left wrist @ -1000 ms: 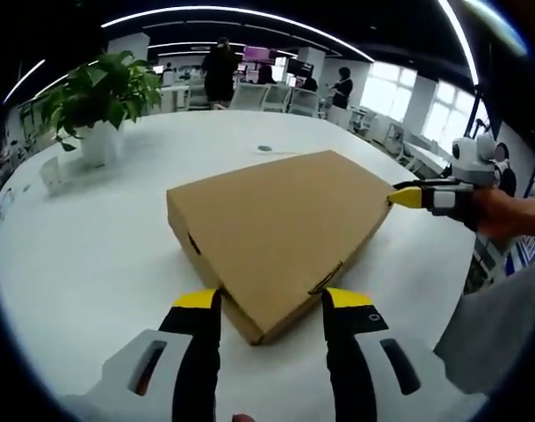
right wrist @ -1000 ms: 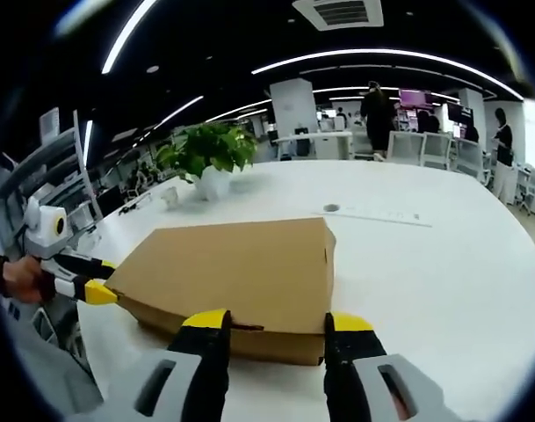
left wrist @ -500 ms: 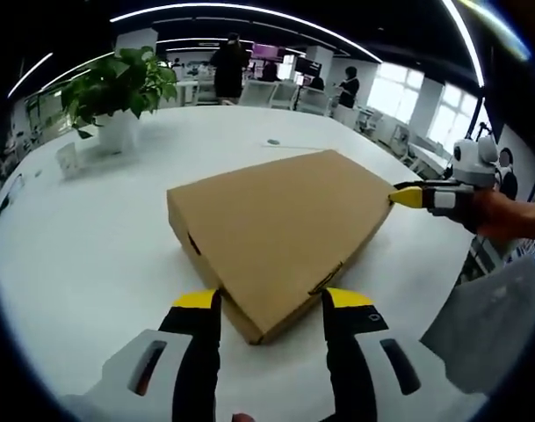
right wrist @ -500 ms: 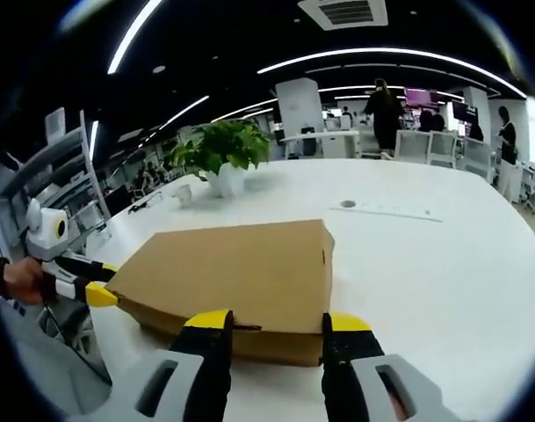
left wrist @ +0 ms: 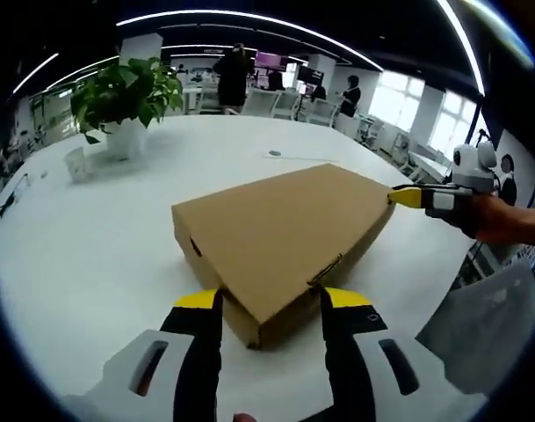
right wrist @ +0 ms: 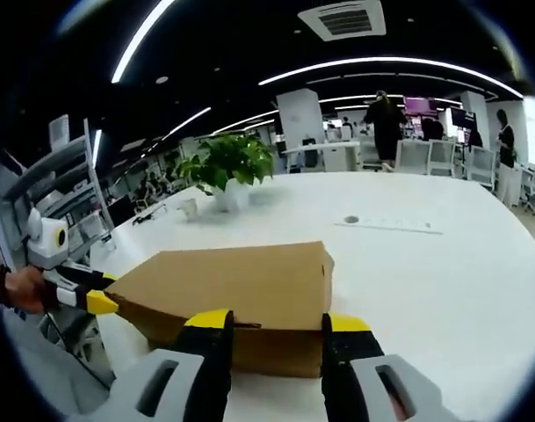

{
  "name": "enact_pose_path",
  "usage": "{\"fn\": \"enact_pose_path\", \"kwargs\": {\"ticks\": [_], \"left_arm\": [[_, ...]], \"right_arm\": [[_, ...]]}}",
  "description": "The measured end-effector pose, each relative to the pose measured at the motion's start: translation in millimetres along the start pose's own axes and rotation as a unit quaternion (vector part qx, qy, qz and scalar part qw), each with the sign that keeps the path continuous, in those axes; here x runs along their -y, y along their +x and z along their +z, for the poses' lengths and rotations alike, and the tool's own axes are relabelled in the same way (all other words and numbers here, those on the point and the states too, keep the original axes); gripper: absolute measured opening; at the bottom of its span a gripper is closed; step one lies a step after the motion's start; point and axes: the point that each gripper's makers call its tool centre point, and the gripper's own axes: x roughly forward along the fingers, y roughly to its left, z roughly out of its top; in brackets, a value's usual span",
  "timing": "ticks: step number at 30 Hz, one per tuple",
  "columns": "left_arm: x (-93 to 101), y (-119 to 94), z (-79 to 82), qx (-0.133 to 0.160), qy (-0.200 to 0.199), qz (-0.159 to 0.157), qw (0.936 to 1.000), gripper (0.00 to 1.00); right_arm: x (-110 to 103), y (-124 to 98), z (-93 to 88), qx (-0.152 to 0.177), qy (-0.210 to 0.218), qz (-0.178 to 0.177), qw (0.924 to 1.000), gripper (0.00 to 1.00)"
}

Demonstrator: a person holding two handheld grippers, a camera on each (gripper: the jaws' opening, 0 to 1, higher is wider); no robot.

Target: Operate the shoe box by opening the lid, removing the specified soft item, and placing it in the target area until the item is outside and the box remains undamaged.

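A: Jaws of the left gripper stand apart, one on each side of the near corner of the shoe box. Whether they press it I cannot tell.

B: And the right gripper?

A: Likewise spread, its yellow tips against the box's near side wall; grip uncertain. In the left gripper view its tip meets the far corner.

B: Where is the box?

A: Lid shut, on the white table. Farther back stands a potted plant.
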Motion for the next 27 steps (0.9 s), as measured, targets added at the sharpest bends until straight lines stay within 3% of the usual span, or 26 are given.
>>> {"fn": "enact_pose_path", "kwargs": {"ticks": [14, 27], "left_arm": [[0.7, -7.9, 12.5, 0.029, -0.021, -0.002, 0.9993, 0.44], [0.4, -18.9, 34.5, 0.064, -0.042, -0.008, 0.997, 0.44]], "right_arm": [[-4.3, -5.0, 16.7, 0.011, -0.02, 0.022, 0.9995, 0.38], [-15.9, -12.8, 41.7, 0.029, -0.037, 0.05, 0.9976, 0.4]]}}
